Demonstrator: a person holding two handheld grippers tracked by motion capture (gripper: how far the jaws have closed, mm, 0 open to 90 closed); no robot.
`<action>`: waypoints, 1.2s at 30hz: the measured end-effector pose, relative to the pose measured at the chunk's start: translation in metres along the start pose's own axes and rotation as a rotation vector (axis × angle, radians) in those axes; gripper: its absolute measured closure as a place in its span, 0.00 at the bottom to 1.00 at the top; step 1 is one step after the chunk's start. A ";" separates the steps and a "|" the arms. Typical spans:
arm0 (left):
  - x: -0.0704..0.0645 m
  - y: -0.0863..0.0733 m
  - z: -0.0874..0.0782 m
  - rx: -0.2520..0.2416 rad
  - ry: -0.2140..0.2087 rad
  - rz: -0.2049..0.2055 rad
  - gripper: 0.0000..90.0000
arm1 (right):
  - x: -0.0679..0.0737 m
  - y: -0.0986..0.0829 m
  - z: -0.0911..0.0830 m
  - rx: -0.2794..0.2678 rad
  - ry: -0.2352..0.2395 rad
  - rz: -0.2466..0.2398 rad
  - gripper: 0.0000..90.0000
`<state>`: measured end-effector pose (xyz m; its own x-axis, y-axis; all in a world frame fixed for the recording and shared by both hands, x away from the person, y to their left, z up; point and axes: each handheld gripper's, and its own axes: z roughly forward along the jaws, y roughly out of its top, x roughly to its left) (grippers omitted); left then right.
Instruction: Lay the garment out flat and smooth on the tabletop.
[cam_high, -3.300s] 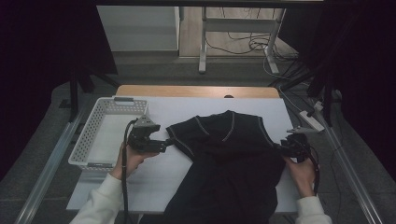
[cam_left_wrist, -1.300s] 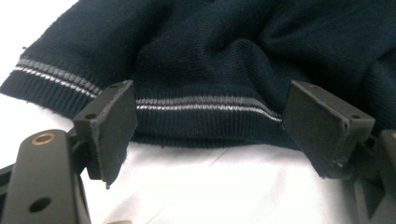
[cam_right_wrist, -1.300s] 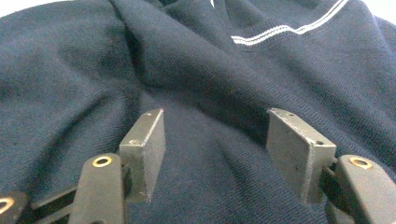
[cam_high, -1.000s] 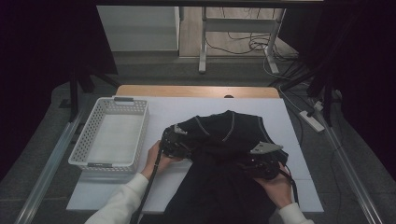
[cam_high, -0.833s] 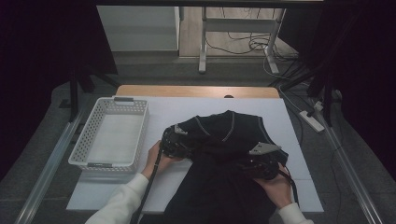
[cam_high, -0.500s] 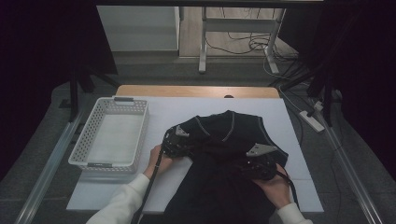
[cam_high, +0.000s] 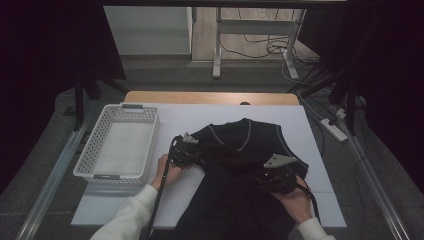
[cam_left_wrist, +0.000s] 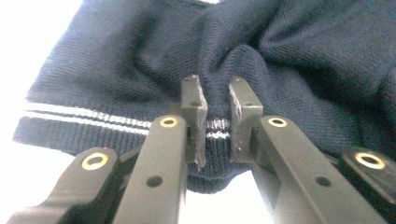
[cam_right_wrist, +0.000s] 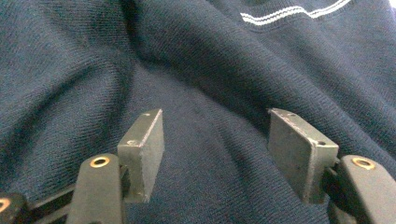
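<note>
A dark navy knitted vest (cam_high: 240, 170) with white-striped trim lies on the white table (cam_high: 200, 117), neck toward the far side. My left gripper (cam_high: 197, 152) is at the vest's left armhole; in the left gripper view its jaws (cam_left_wrist: 217, 123) are shut on the striped edge of the vest (cam_left_wrist: 140, 60). My right gripper (cam_high: 260, 176) rests on the vest's right middle. In the right gripper view it (cam_right_wrist: 217, 154) stands open over the navy knit (cam_right_wrist: 210, 60), jaws wide apart, nothing pinched between them.
A white plastic basket (cam_high: 120, 145) sits at the table's left side. A wooden strip (cam_high: 210, 97) runs along the table's far edge. Cables and a power strip (cam_high: 332, 127) lie on the floor to the right.
Both grippers moved inward from the vest's sides onto it. Over the last second the left one stayed at the armhole edge and the right one shifted slightly left over the vest.
</note>
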<state>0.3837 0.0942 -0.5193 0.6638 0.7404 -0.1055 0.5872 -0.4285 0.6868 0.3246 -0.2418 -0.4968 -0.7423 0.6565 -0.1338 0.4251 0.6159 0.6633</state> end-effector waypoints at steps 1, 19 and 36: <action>0.001 0.000 -0.001 -0.001 0.000 0.000 0.87 | 0.000 0.000 0.000 0.000 -0.001 -0.001 0.40; 0.011 0.002 -0.014 -0.033 0.022 -0.051 0.87 | -0.001 0.000 0.000 -0.005 -0.007 -0.004 0.40; 0.023 0.006 -0.038 -0.083 0.039 -0.097 0.88 | 0.000 0.001 -0.003 -0.017 -0.008 -0.001 0.40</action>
<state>0.3850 0.1288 -0.4907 0.5864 0.7966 -0.1469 0.6060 -0.3111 0.7321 0.3237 -0.2422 -0.4942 -0.7387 0.6593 -0.1400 0.4154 0.6089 0.6757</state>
